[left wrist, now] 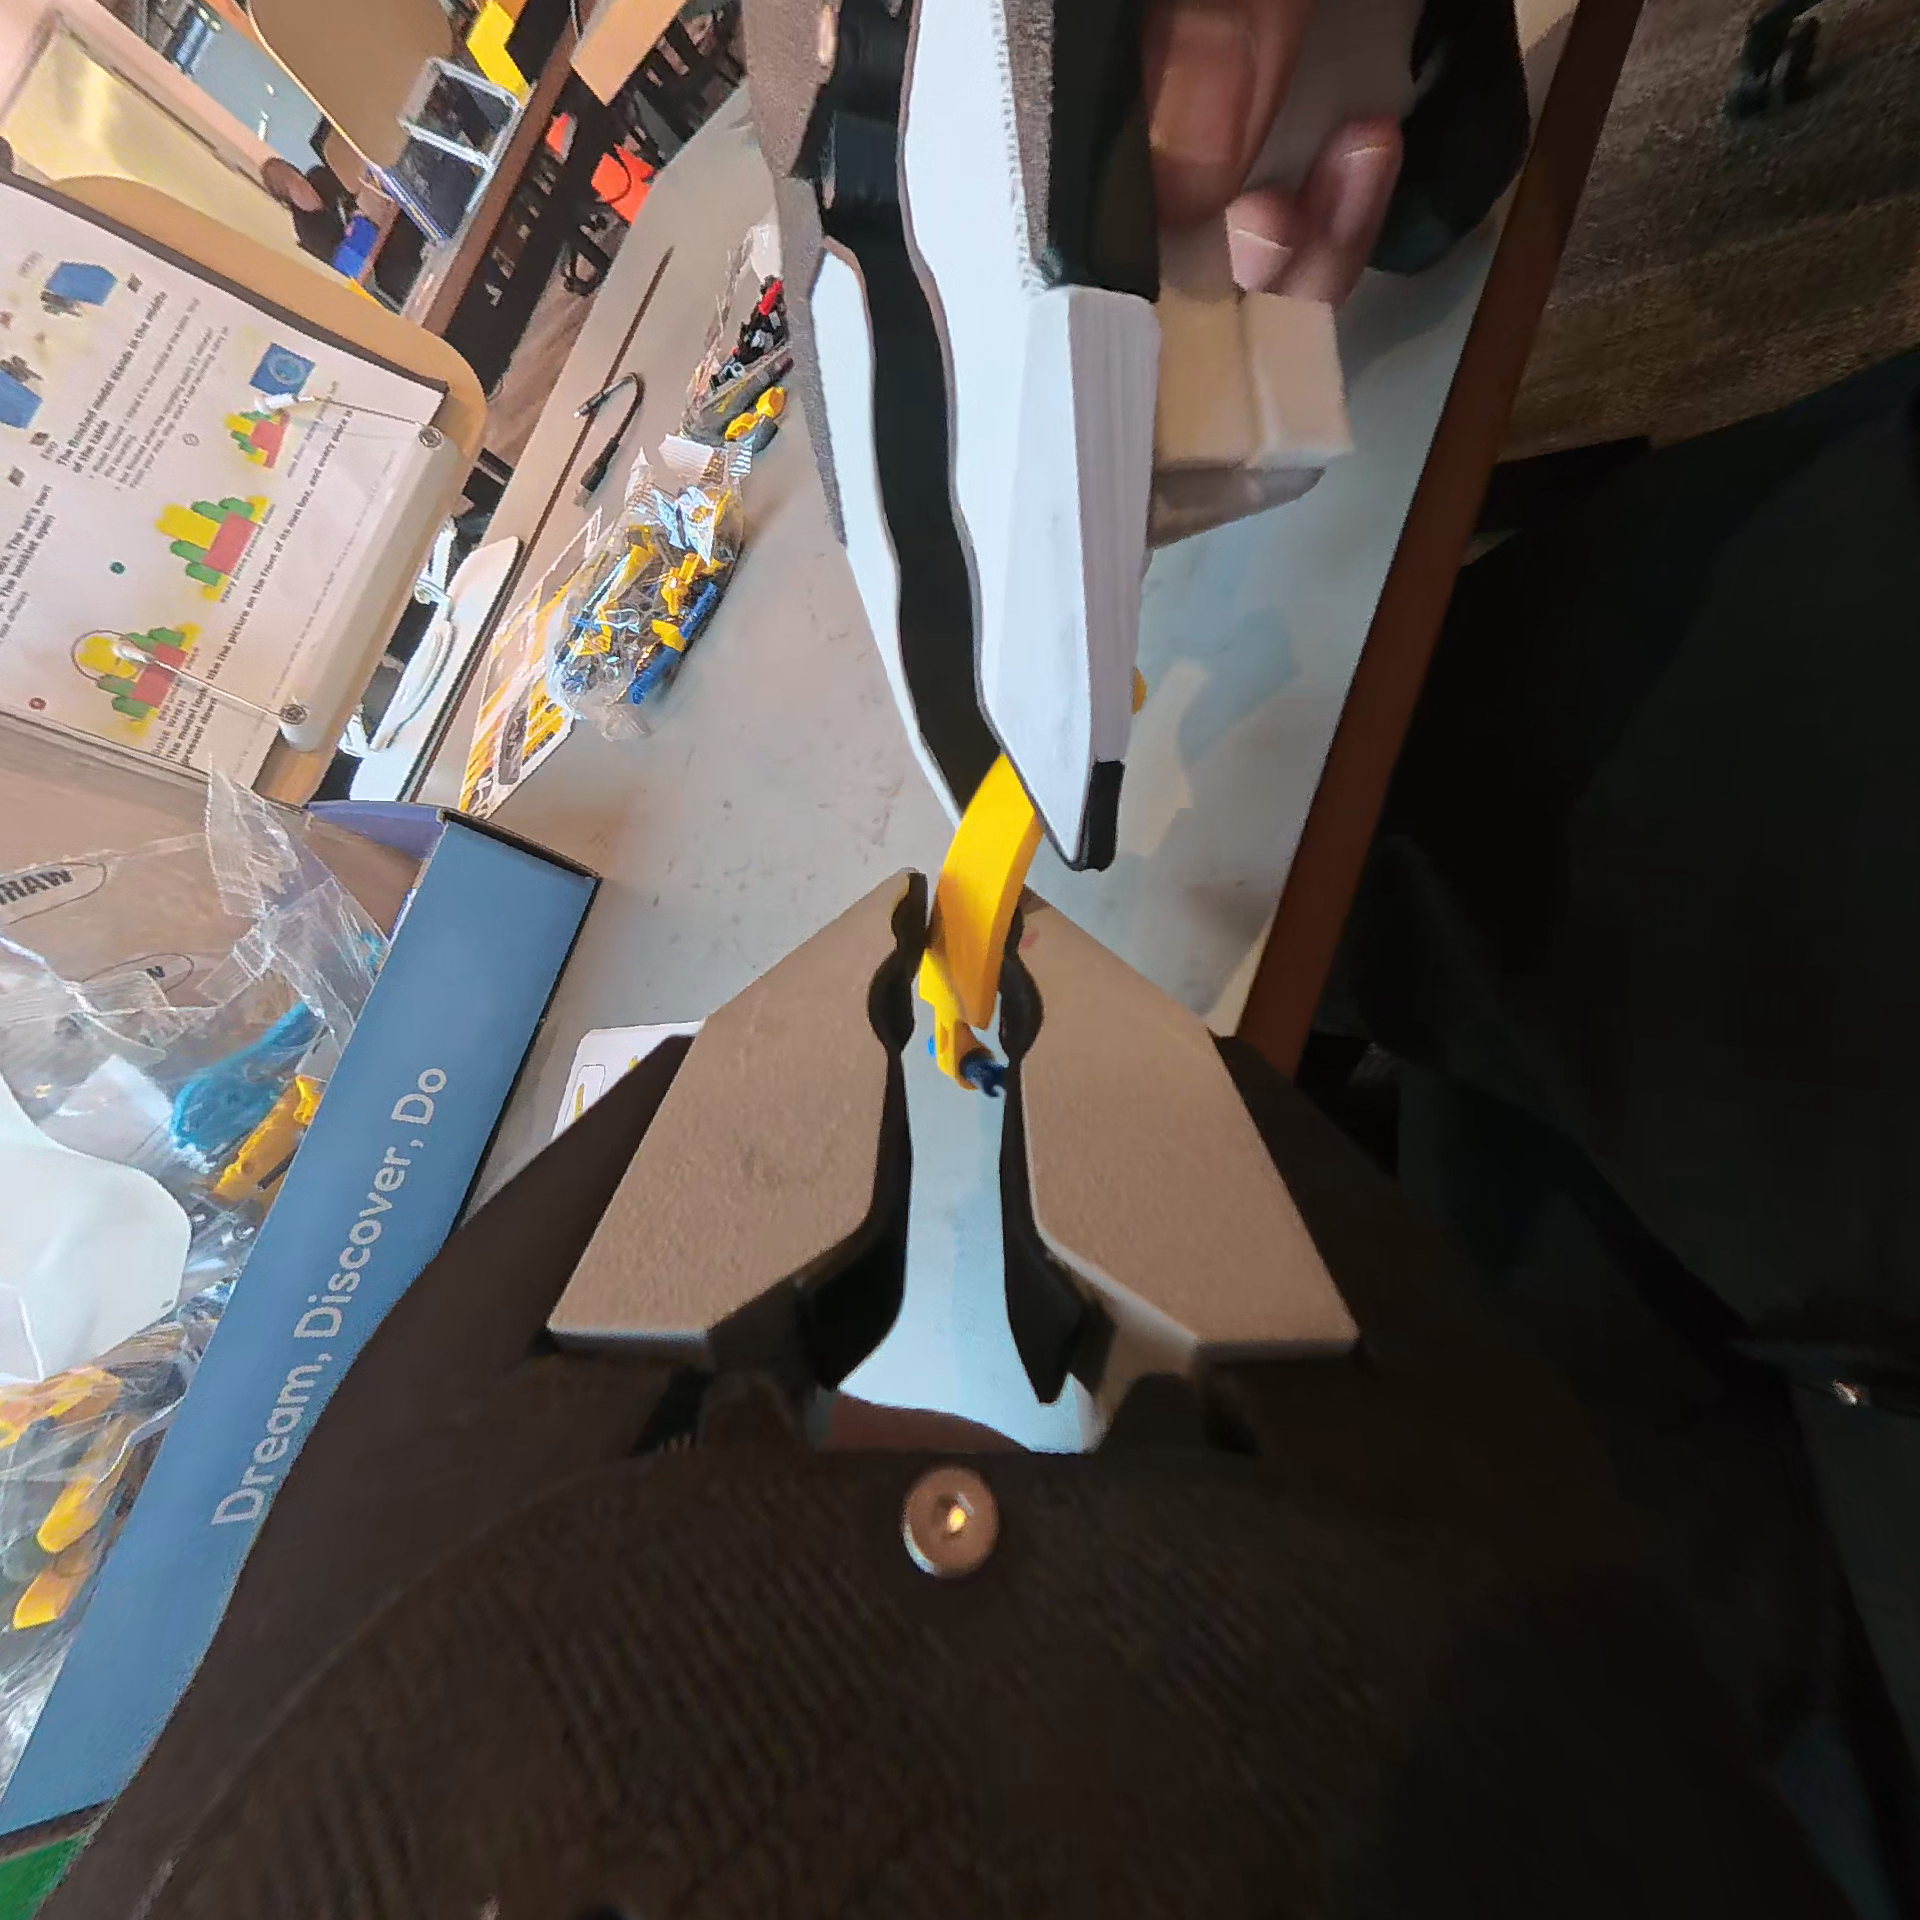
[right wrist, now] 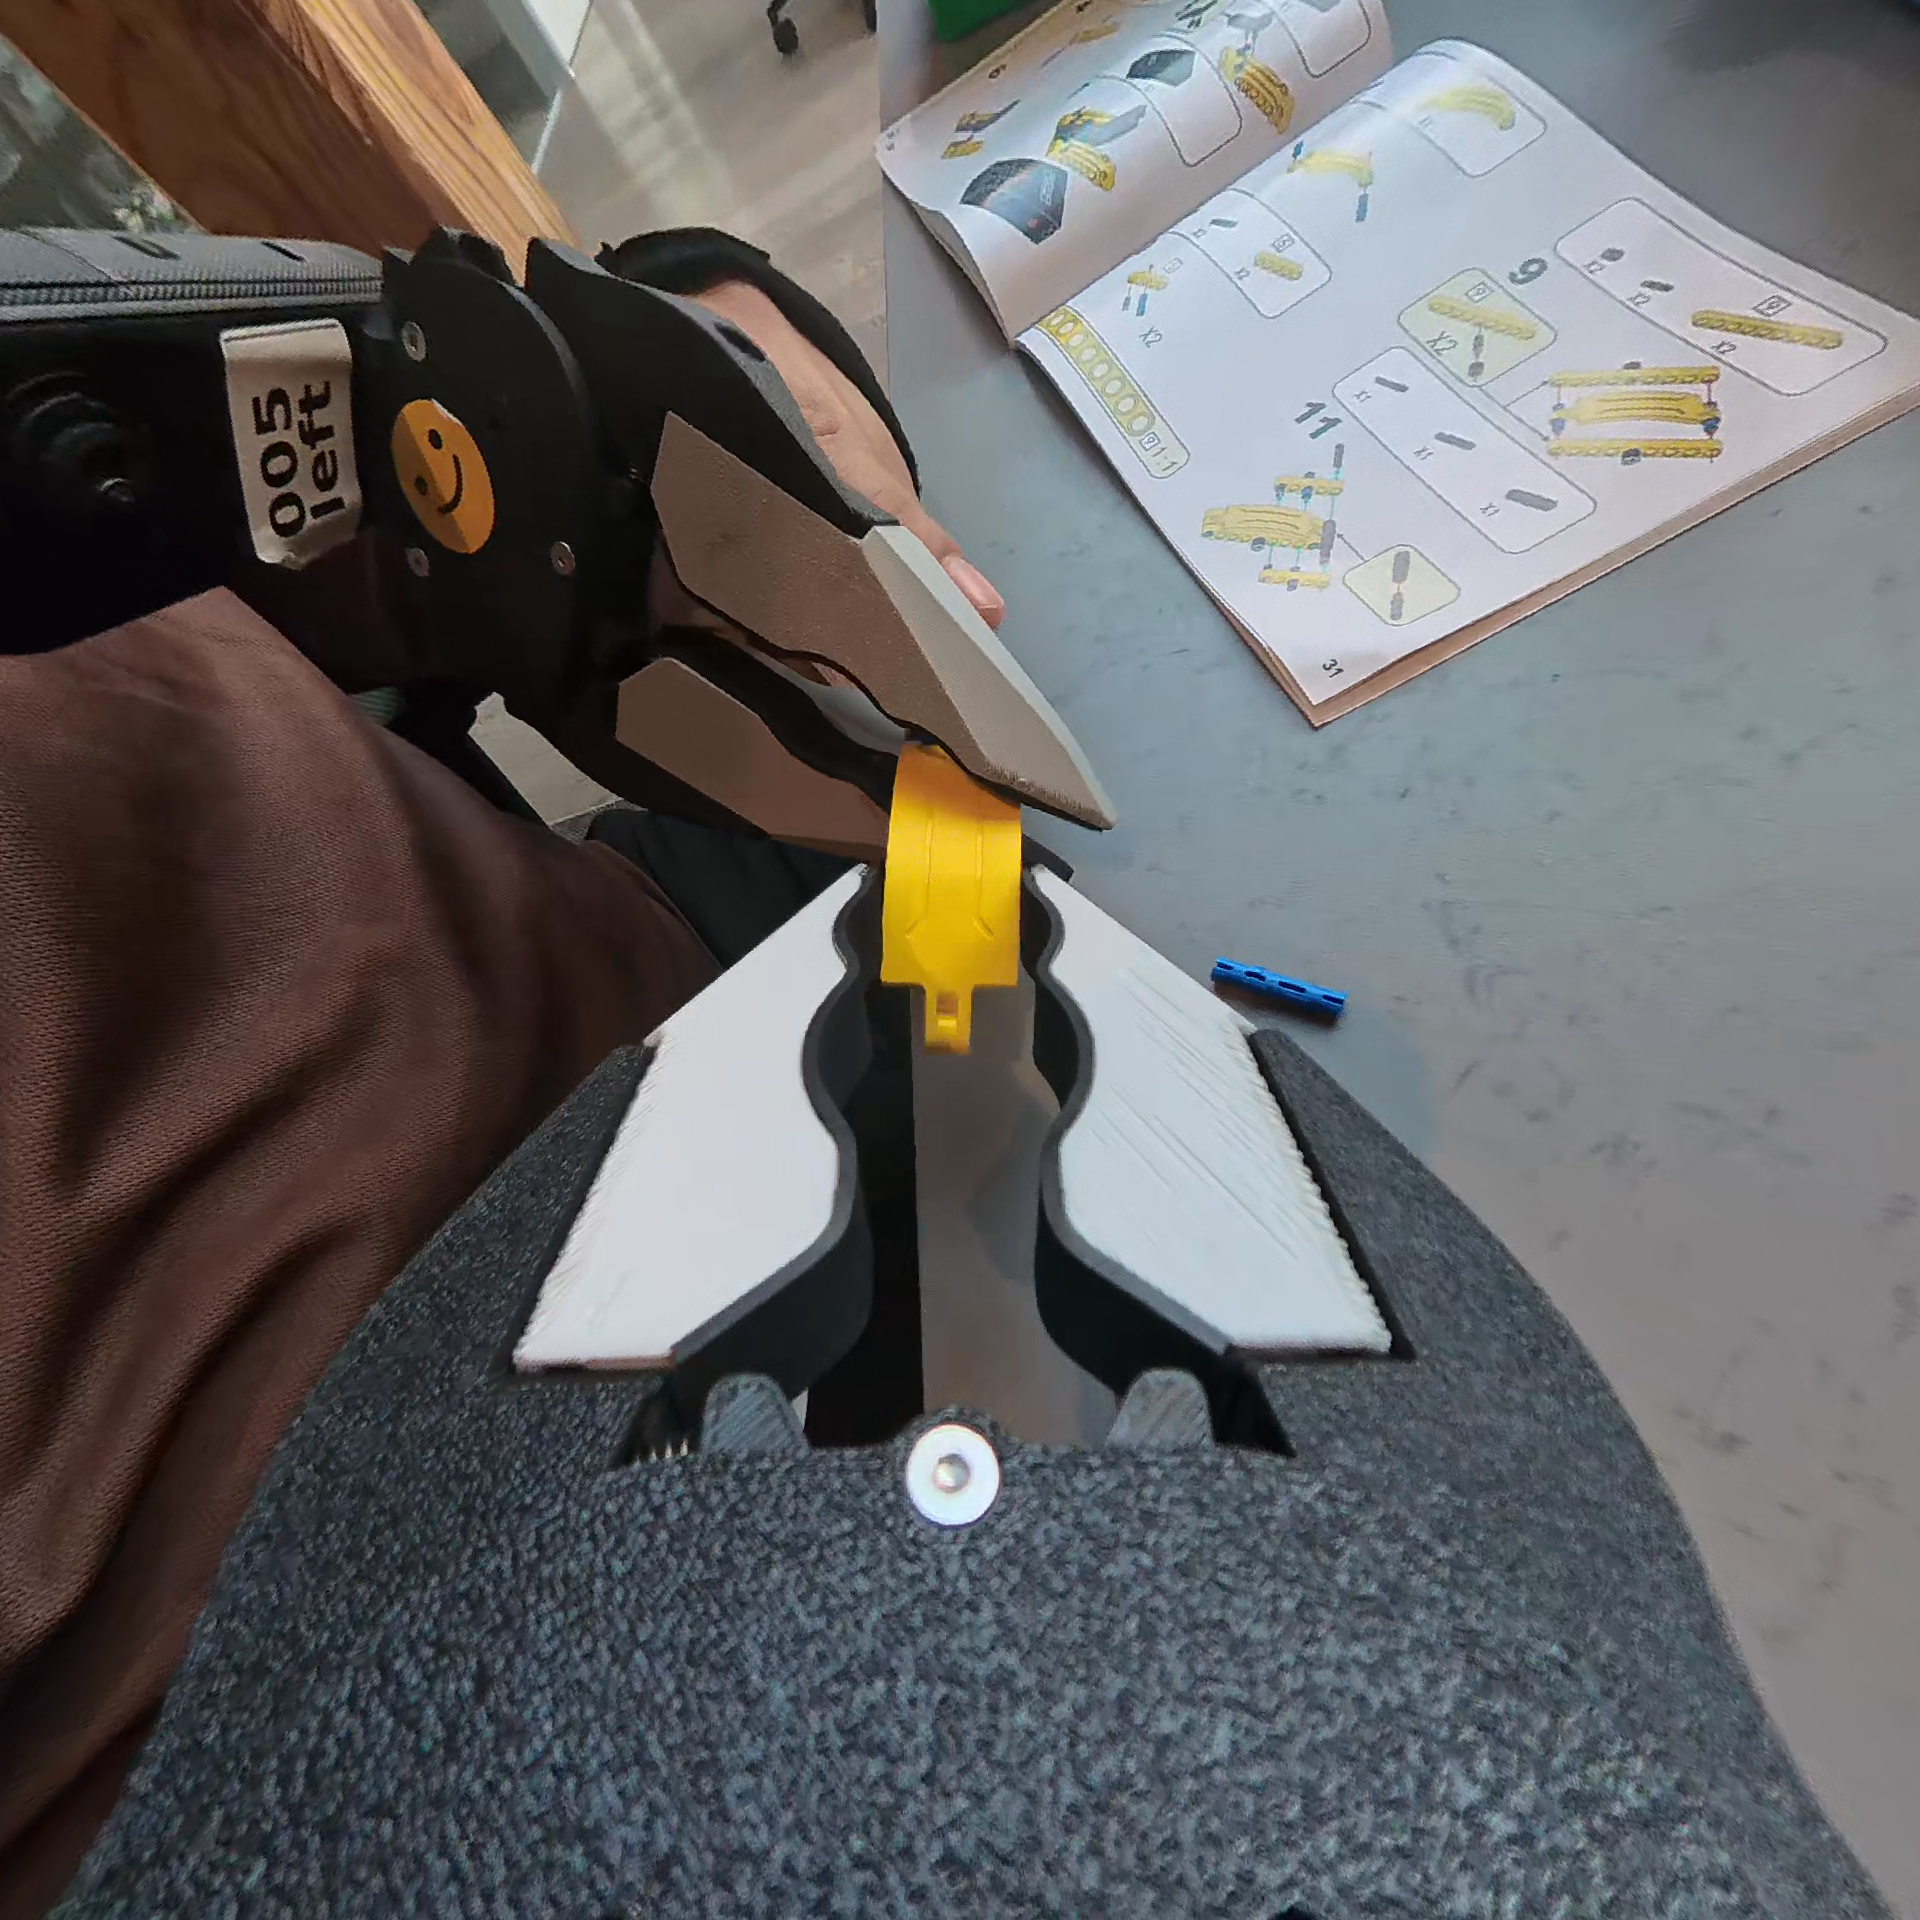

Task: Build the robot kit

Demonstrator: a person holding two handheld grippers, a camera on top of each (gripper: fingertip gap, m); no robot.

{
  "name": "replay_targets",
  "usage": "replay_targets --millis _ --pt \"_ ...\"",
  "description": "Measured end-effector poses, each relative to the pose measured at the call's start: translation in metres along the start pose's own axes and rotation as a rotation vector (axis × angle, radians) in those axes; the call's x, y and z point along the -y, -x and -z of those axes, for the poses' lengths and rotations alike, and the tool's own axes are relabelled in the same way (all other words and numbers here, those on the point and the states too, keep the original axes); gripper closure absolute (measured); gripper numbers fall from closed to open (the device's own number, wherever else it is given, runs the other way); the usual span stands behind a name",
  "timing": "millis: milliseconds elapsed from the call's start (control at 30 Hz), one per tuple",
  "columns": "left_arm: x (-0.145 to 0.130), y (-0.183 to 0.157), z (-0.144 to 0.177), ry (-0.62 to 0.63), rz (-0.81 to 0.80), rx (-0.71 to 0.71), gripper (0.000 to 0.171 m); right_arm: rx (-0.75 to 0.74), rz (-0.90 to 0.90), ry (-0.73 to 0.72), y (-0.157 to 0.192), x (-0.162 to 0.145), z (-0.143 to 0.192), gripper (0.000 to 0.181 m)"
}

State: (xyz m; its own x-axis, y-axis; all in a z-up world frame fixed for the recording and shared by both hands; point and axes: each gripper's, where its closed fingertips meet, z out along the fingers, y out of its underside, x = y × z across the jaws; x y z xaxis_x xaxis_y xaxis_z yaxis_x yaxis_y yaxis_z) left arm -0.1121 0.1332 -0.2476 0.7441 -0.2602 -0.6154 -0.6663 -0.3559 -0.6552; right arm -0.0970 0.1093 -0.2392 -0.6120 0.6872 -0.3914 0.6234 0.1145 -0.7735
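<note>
A yellow curved plastic piece [left wrist: 977, 914] is held in the air between both grippers. My left gripper [left wrist: 966, 935] is shut on its lower end, where a small blue pin [left wrist: 982, 1070] sticks out. My right gripper [left wrist: 1023, 821] comes in from above and is shut on the upper end. In the right wrist view, my right gripper [right wrist: 951, 883] clamps the yellow piece [right wrist: 951, 914] between its white fingers, and my left gripper [right wrist: 977, 800] grips the far end from the left. A person's hand holds each gripper.
An open instruction booklet [right wrist: 1455, 343] and a loose blue pin [right wrist: 1278, 987] lie on the grey table [right wrist: 1558, 1039]. A blue box [left wrist: 343, 1247] with bagged parts stands at the left. Clear bags of parts [left wrist: 644, 592], a picture sheet [left wrist: 156, 499] and the table's wooden edge [left wrist: 1403, 623] also show. The grippers are tip to tip, or close to it.
</note>
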Motion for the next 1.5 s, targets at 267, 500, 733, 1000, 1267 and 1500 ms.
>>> replay_targets --millis 267,500,733,1000,1267,1500 --pt "-0.002 0.001 -0.002 0.014 0.006 0.009 0.163 -0.006 -0.001 0.004 -0.004 -0.003 -0.001 0.156" --pt "-0.008 -0.004 -0.004 0.043 0.001 -0.013 0.166 -0.001 -0.022 0.011 -0.006 -0.004 -0.002 0.156" --pt "-0.009 -0.003 -0.003 0.041 0.046 -0.020 0.165 -0.021 -0.010 0.026 -0.008 -0.005 -0.005 0.156" --pt "-0.004 0.002 0.000 0.007 0.065 0.005 0.163 -0.015 -0.024 0.008 -0.009 -0.003 -0.003 0.157" --pt "-0.004 0.010 0.002 0.003 0.153 0.001 0.165 0.010 -0.066 -0.039 -0.010 0.003 0.001 0.157" --pt "-0.007 0.019 0.004 0.021 0.142 0.041 0.128 0.018 -0.091 -0.047 -0.013 0.004 0.002 0.157"
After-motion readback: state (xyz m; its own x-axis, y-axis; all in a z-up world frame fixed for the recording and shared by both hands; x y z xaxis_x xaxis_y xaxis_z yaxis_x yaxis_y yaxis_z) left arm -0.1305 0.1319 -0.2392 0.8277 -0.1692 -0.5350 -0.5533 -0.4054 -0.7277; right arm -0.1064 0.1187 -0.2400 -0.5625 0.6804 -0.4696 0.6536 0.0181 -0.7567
